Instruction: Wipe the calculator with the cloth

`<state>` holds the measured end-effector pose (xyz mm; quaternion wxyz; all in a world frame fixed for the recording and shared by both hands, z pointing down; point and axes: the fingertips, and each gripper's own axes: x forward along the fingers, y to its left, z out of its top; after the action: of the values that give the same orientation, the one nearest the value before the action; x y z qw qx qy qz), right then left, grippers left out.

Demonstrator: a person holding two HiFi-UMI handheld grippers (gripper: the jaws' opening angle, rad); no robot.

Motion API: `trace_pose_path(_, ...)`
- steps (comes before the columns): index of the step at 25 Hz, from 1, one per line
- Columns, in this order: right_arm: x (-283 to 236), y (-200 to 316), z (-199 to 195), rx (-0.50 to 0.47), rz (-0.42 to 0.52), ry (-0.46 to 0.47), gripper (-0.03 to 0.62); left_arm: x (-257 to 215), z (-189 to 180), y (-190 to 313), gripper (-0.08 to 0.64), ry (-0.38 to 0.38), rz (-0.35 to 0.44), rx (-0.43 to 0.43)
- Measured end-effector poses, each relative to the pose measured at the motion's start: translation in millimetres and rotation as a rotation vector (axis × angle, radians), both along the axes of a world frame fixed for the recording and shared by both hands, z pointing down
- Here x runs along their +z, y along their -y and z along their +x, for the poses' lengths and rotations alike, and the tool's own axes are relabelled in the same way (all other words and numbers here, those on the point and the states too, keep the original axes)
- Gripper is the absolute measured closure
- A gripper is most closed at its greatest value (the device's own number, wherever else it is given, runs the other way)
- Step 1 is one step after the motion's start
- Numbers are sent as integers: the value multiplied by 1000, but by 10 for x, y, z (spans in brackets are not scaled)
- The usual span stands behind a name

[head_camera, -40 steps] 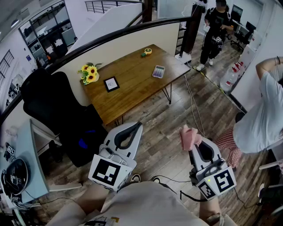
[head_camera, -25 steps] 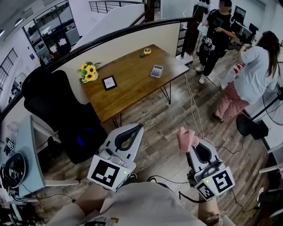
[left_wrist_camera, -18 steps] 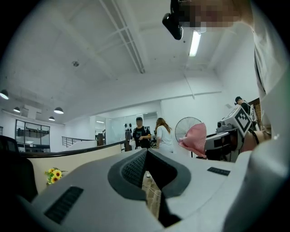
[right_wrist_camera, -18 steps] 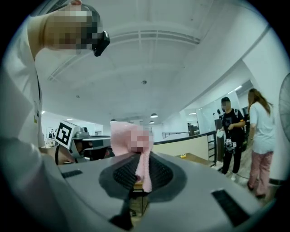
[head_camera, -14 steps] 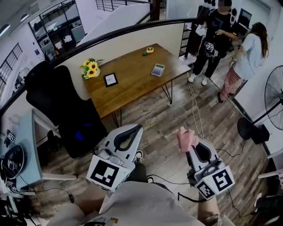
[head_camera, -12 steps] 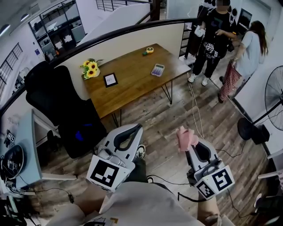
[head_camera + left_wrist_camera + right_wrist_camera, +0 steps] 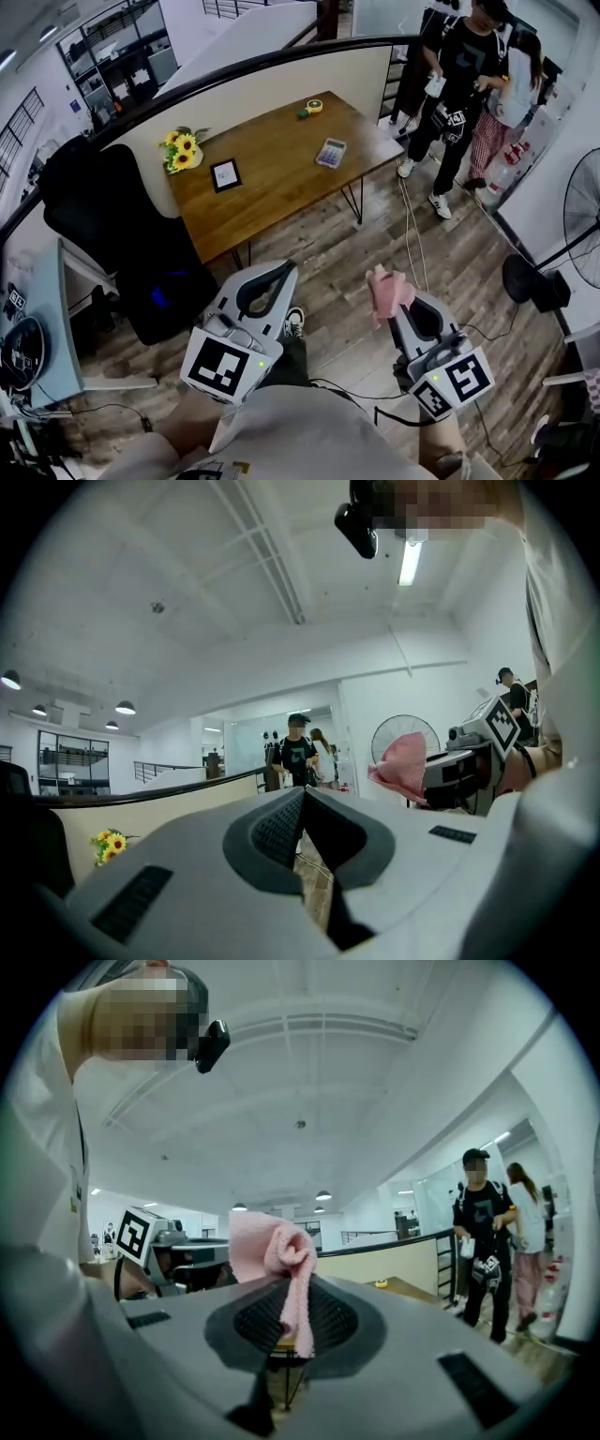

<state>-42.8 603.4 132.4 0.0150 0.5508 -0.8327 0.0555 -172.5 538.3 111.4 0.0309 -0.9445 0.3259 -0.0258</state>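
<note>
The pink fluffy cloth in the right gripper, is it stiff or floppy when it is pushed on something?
Probably floppy: the pink fluffy cloth bunches in soft folds above the right gripper and one edge droops between the jaws. It looks light, so it likely crumples under a push.

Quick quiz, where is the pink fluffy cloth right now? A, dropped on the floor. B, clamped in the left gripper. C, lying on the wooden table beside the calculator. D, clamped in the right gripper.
D: the right gripper view shows the pink fluffy cloth pinched in the right gripper, while the left gripper is shut on nothing and the small calculator lies on the brown wooden table.
</note>
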Motion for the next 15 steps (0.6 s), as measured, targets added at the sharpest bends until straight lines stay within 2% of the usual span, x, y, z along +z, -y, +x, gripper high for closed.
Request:
trace_pose_path(7,49,751,178,19,-34,-3,549,21,213,757,557,7,-12,27)
trace_pose_path(15,40,1864,321,66,-62,-6,549,18,388,1923,557,15,-30,72)
